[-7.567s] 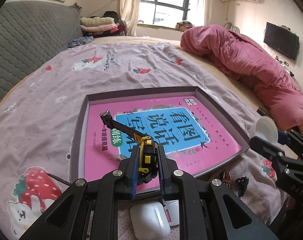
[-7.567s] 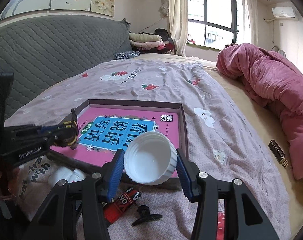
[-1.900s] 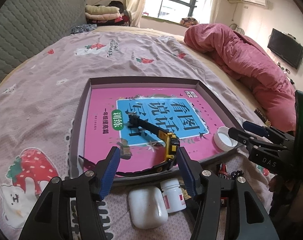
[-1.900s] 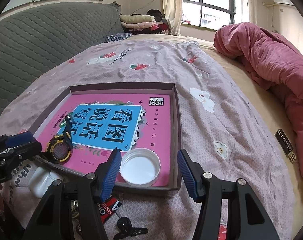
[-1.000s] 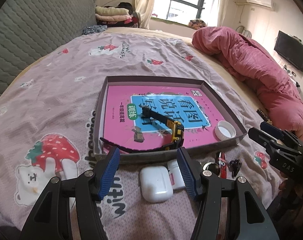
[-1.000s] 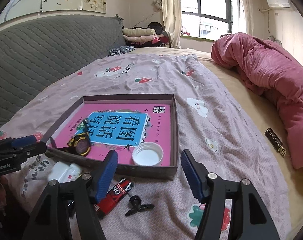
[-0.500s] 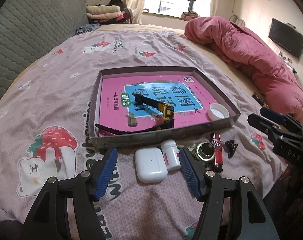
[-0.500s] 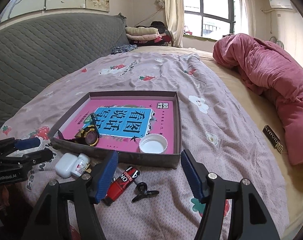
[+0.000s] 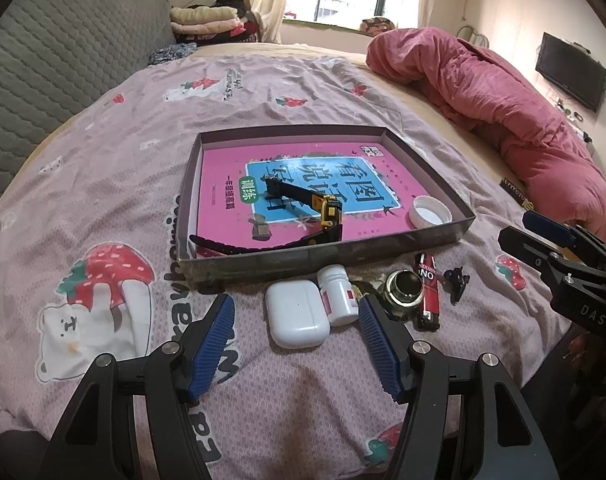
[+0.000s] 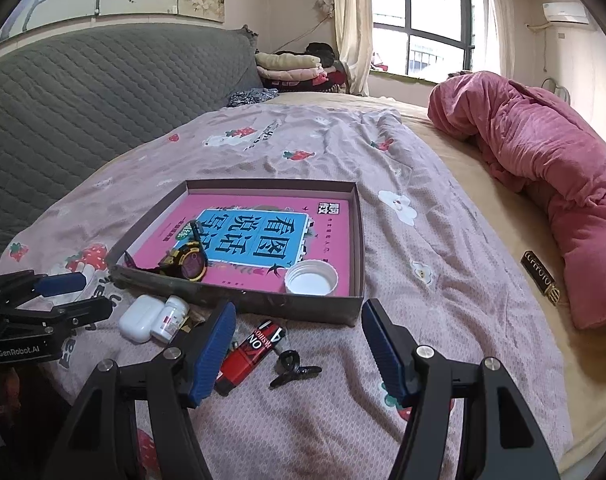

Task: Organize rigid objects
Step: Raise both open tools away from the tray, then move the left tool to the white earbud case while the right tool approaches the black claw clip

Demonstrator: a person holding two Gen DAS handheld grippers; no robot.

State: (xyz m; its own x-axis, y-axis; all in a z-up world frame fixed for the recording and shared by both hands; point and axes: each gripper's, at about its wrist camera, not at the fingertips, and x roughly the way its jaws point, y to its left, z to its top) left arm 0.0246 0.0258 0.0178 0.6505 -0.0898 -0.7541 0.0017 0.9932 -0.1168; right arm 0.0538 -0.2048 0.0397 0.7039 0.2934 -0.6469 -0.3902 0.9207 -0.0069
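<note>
A shallow tray lined with a pink book lies on the bedspread. Inside it are a yellow-black watch and a white cap. In front of the tray sit a white earbud case, a small white bottle, a round brass jar, a red lighter and a black hair clip. My left gripper is open and empty, hovering short of the case and bottle. My right gripper is open and empty above the lighter and clip.
A rumpled pink quilt fills the bed's right side. A grey quilted headboard runs along the left. A small black object lies on the beige sheet. The bed's near edge is just below both grippers.
The watch and the cap, earlier gripped, now lie in the tray. Both grippers have opened and drawn back from it, bringing the loose items in front into view.
</note>
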